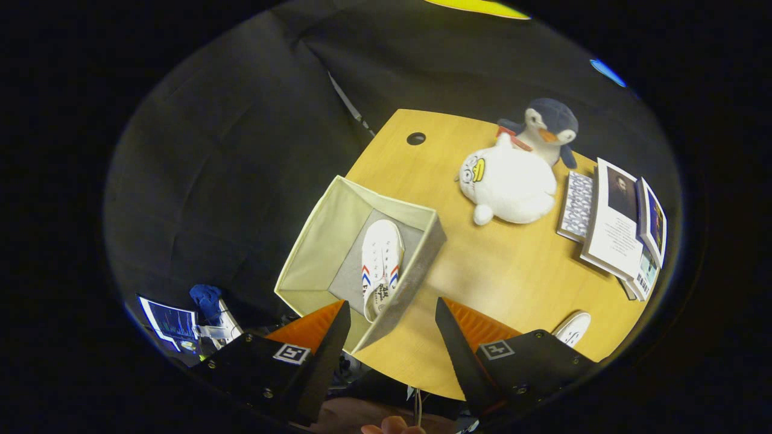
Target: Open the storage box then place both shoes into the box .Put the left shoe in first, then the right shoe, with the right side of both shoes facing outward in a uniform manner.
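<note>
Tongs hung wide and empty above the surface. Storage box already open, left shoe laid inside first; right shoe waiting just beyond the right finger, likely next.

Looks like a recording booth set up as a home corner: black cloth wall draped round a wooden worktop with a cable hole. Homey props on it: penguin plush and white plush at 1 o'clock, books at 3, fabric storage box hanging off the edge.
</note>
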Demonstrator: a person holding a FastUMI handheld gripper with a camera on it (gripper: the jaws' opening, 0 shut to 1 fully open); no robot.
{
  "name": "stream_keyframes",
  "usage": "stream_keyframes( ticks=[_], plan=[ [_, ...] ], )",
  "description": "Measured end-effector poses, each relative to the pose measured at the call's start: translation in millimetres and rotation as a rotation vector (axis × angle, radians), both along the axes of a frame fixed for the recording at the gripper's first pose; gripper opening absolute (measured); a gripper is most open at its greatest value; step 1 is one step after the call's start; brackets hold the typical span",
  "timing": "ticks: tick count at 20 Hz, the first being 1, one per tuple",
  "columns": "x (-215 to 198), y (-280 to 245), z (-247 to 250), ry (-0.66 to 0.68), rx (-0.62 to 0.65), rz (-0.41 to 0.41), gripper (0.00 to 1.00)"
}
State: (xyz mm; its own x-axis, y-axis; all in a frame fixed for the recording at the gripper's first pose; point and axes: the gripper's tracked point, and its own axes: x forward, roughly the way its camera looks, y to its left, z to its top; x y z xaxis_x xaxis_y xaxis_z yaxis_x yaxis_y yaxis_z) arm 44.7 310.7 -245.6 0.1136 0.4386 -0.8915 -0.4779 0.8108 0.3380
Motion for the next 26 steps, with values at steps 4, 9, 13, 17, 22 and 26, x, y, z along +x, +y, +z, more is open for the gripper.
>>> stream_keyframes(
  ticks=[4, 9, 13, 17, 22, 26],
  plan=[
    [3, -51, 0, 0.000, 0.002, -0.068, 0.87],
    [0, -109, -14, 0.032, 0.006, -0.149, 0.87],
    [-6, -155, -33, 0.061, -0.005, -0.220, 0.87],
    [-13, -199, -46, 0.080, -0.018, -0.287, 0.87],
    [-19, -245, -63, 0.089, -0.040, -0.355, 0.87],
    [-27, -284, -88, 0.077, -0.105, -0.401, 0.87]
  ],
)
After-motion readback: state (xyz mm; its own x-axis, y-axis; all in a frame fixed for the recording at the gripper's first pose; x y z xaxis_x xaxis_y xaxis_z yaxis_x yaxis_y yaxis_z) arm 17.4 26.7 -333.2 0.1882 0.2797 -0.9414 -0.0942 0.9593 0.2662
